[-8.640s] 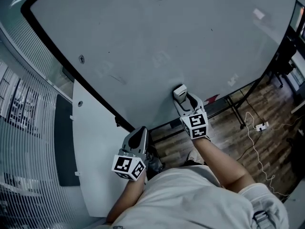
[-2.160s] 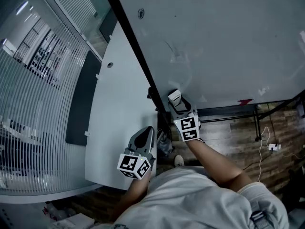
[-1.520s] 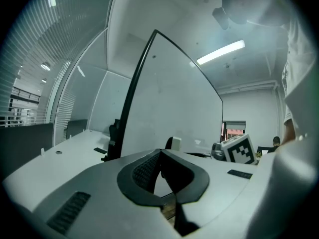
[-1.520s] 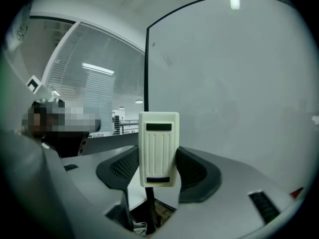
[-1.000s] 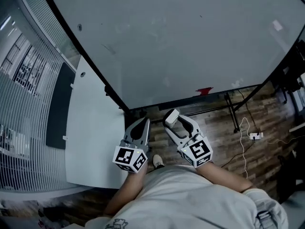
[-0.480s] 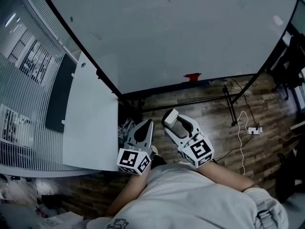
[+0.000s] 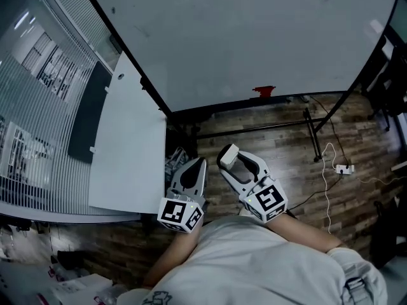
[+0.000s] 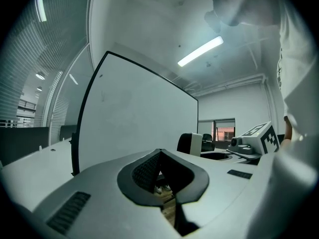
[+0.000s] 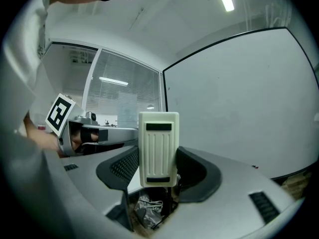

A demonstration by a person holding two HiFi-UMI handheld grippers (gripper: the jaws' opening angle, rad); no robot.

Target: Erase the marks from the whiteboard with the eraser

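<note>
The large whiteboard (image 7: 254, 37) stands upright in its black frame and fills the top of the head view; its surface looks clean. My right gripper (image 7: 230, 162) is shut on the cream eraser (image 7: 227, 155), held away from the board above the wooden floor. In the right gripper view the eraser (image 9: 158, 149) stands upright between the jaws, with the whiteboard (image 9: 244, 98) beyond it to the right. My left gripper (image 7: 194, 170) hangs beside it, shut and holding nothing. In the left gripper view the whiteboard (image 8: 134, 123) stands ahead, and the eraser (image 8: 195, 144) shows at the right.
A white table (image 7: 130, 145) stands left of the board, next to a glass wall with blinds (image 7: 32, 107). A small red object (image 7: 264, 92) sits on the board's tray. A power strip and cables (image 7: 344, 169) lie on the floor at the right. A crumpled bundle (image 7: 176, 164) lies under the table edge.
I have stepped back from the board with the eraser still held in my right gripper; both grippers now hang low over the floor. The view has swung slightly left in the last half second.
</note>
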